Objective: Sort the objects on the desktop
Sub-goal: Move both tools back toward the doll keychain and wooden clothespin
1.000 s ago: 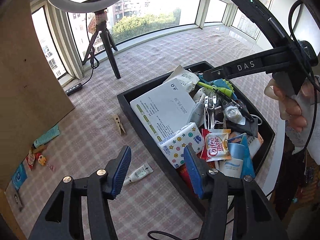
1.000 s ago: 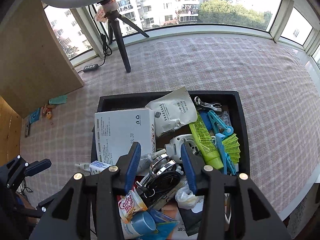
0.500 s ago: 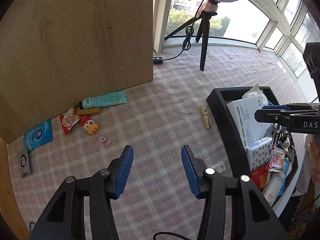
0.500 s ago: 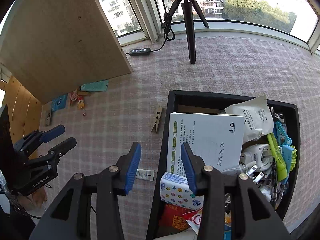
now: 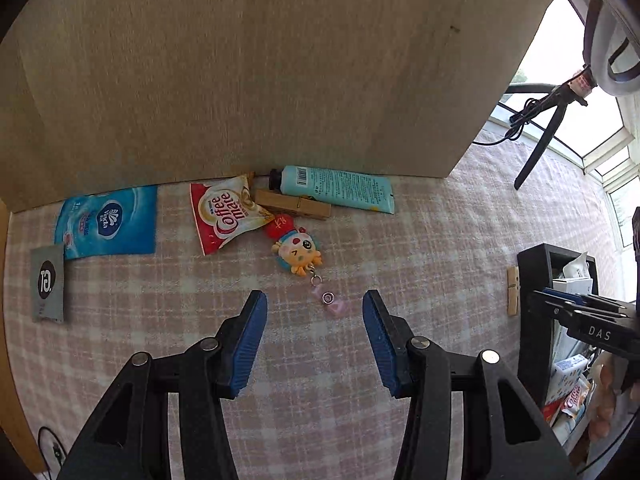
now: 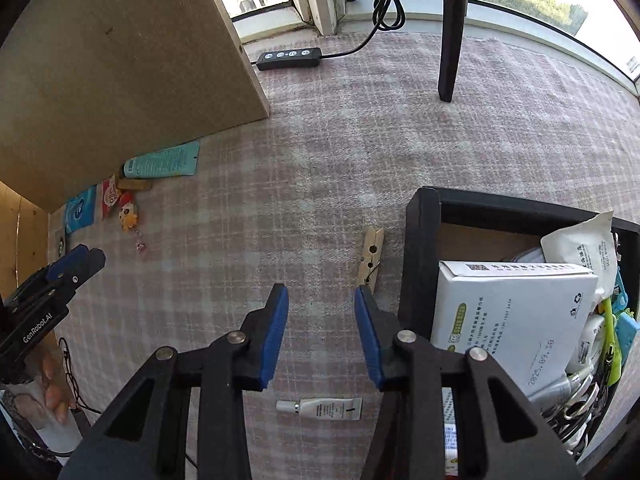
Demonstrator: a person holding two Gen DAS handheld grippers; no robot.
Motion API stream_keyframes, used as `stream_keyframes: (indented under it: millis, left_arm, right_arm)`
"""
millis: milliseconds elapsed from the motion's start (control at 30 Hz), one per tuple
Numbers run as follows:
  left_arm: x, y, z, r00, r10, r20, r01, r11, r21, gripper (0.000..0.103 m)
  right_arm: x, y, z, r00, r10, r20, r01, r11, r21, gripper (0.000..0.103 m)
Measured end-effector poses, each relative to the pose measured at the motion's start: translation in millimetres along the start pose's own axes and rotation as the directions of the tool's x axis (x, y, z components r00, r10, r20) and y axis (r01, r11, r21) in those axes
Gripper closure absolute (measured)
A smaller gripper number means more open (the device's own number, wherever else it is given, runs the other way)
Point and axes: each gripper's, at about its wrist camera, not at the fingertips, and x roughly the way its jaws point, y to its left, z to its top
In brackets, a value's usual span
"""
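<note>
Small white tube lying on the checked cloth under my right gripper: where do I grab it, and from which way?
Take the small white tube from straight above, across its flat middle, pads on its two long edges. It lies flat, cap to the picture's left. The right gripper, closing and empty, should likely turn a quarter.

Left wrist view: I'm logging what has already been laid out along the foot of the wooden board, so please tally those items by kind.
Sachets and packets: 3 (grey sachet, blue Vinda pack, Coffee mate sachet)
Tubes: 1 (teal tube)
Wooden clothespins: 1
Cartoon keychains: 1
Total: 6
</note>
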Motion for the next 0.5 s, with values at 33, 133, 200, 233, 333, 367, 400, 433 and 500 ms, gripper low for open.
stream_keyframes:
  millis: [33, 133, 200, 233, 333, 367, 400, 433, 500]
  left_arm:
    - [3, 1, 3, 1.000, 0.002, -0.002, -0.002, 1.000, 0.002, 0.057]
    - [12, -1, 9, 1.000, 0.023, -0.001, -0.023, 1.000, 0.020, 0.056]
    - [22, -2, 12, 0.999, 0.033, -0.015, -0.032, 0.999, 0.010, 0.056]
    - [27, -2, 14, 0.999, 0.039, -0.023, -0.039, 0.999, 0.005, 0.056]
    - [40, -4, 16, 0.998, 0.052, -0.040, -0.053, 0.999, -0.003, 0.057]
    - [44, -5, 17, 0.998, 0.054, -0.046, -0.054, 0.999, -0.001, 0.060]
    - [47, -7, 17, 0.997, 0.058, -0.050, -0.058, 0.998, 0.006, 0.061]
    - [50, -8, 17, 0.996, 0.068, -0.051, -0.067, 0.998, 0.012, 0.062]
    - [56, -11, 17, 0.995, 0.083, -0.053, -0.081, 0.996, 0.023, 0.066]
  right_arm:
    - [4, 0, 2, 1.000, -0.011, -0.007, 0.011, 1.000, 0.008, 0.069]
    - [14, -2, 7, 0.999, -0.026, -0.026, 0.026, 0.999, 0.038, 0.069]
    - [20, -3, 9, 0.999, -0.041, -0.034, 0.043, 0.998, 0.049, 0.069]
    - [23, -4, 10, 0.998, -0.048, -0.036, 0.050, 0.997, 0.053, 0.069]
    - [29, -6, 13, 0.997, -0.061, -0.042, 0.063, 0.996, 0.064, 0.069]
    - [31, -7, 14, 0.997, -0.060, -0.045, 0.063, 0.996, 0.069, 0.069]
    - [33, -8, 15, 0.997, -0.059, -0.050, 0.063, 0.995, 0.075, 0.069]
    - [35, -10, 15, 0.997, -0.059, -0.056, 0.063, 0.995, 0.082, 0.069]
    - [35, -12, 17, 0.996, -0.069, -0.048, 0.073, 0.994, 0.086, 0.069]
